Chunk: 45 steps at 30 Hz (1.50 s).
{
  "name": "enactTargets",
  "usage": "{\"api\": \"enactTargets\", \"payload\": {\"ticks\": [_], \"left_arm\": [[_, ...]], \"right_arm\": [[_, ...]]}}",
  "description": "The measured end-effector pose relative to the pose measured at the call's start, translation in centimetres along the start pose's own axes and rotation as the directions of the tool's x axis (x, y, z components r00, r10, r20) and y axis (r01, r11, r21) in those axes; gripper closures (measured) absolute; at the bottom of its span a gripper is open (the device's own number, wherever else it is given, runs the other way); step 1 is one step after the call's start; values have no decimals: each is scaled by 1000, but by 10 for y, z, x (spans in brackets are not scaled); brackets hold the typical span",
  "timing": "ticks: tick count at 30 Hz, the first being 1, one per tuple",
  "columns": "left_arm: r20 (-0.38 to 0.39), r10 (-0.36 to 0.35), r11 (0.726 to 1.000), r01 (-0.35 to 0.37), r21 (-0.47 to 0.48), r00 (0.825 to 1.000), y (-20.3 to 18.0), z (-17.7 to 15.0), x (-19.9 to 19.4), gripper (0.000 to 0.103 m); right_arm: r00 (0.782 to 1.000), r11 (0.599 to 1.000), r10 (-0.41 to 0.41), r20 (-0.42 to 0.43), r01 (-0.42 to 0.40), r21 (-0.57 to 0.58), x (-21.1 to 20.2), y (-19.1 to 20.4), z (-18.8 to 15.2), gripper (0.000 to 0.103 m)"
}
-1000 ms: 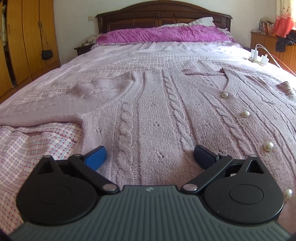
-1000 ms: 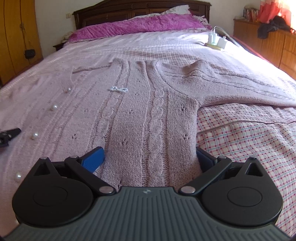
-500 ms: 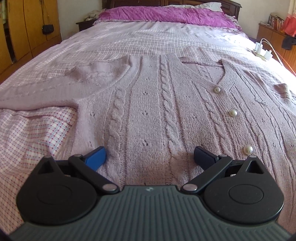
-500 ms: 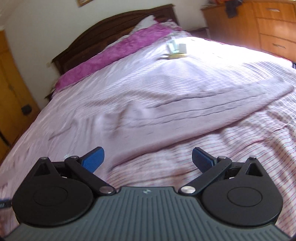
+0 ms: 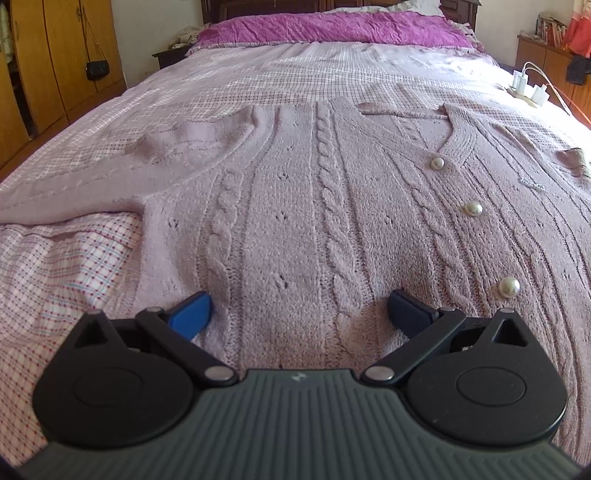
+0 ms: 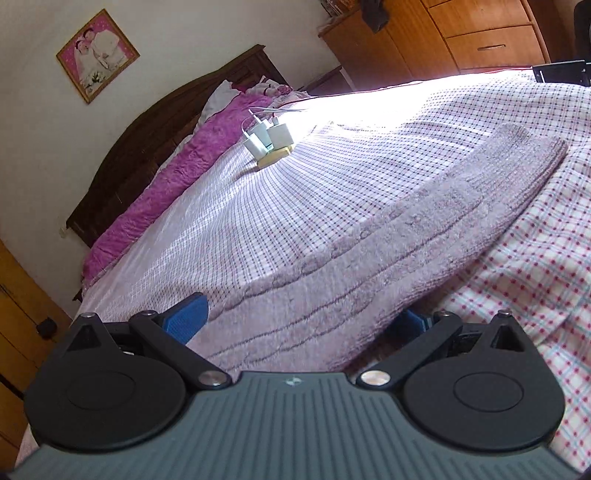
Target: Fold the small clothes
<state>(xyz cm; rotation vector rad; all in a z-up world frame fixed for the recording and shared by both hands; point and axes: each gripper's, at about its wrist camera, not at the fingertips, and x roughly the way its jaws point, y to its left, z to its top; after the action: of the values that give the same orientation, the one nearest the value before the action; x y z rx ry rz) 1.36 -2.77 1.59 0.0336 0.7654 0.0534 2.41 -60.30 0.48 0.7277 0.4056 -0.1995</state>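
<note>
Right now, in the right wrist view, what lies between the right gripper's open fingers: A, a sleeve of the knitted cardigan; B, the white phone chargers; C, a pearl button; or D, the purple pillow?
A: the cardigan sleeve runs from between the spread fingers of the right gripper out across the checked bedspread, while the chargers sit far up the bed.

- A dark wooden headboard (image 6: 166, 144) stands against the pale far wall (image 6: 48, 147), with a framed picture (image 6: 98, 55) hung above it.
- A magenta pillow (image 5: 332, 27) lies across the far end of the checked bedspread (image 5: 258, 81).
- Orange wooden wardrobe doors (image 5: 55, 55) line the left side.
- A wooden dresser (image 6: 461, 33) stands at the right.
- Bright light washes the bed's right edge.
</note>
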Motion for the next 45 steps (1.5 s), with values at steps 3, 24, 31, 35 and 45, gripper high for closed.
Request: {"api": "enactTargets", "payload": {"ticks": [3, 24, 31, 35, 45], "left_arm": [[10, 13, 1000, -13, -3, 1000, -2, -1, 1, 0], [32, -2, 1000, 2, 12, 999, -11, 24, -19, 0], [14, -84, 995, 83, 46, 996, -1, 43, -30, 0], [24, -75, 996, 73, 48, 997, 14, 54, -35, 0], [33, 52, 999, -52, -5, 998, 68, 63, -41, 0]], "right_arm": [[999, 1000, 11, 38, -12, 27, 14, -6, 3, 0], [983, 998, -5, 185, 16, -55, -76, 39, 17, 95], [983, 990, 38, 179, -12, -143, -90, 108, 10, 95], [984, 973, 81, 161, -43, -227, -98, 162, -3, 95], [985, 912, 144, 98, -93, -400, -93, 298, -54, 95]]}}
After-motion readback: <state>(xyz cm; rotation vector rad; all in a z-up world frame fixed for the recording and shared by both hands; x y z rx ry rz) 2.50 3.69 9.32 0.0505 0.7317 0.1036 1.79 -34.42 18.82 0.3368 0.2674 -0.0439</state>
